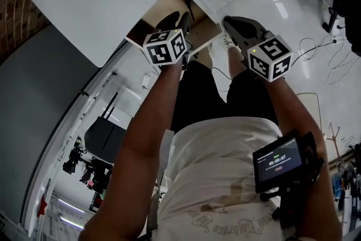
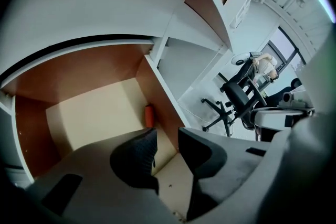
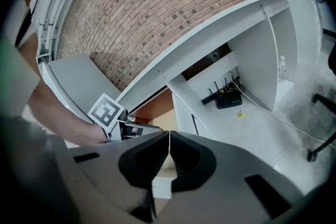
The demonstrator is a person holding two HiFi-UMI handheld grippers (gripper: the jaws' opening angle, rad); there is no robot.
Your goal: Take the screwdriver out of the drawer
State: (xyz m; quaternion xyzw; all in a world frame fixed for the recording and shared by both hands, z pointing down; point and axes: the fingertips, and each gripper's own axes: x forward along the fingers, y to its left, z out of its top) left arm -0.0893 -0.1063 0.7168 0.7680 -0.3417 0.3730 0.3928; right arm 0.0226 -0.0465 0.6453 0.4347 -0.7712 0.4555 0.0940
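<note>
Jaws apart, left gripper (image 2: pixel 165 138) over drawer (image 2: pixel 89 113)

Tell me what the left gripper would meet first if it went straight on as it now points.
Probably the cream floor of the open wooden drawer, beside the brown right wall and the orange screwdriver handle. The left gripper's jaws stand apart. Depth is unclear.

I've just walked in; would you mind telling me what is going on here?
A person stands at an open drawer, holding a gripper in each hand. The left hand-held gripper, jaws apart and empty, points into the drawer, where the orange-handled screwdriver lies untouched against the side wall. The right hand-held gripper is shut on nothing.
</note>
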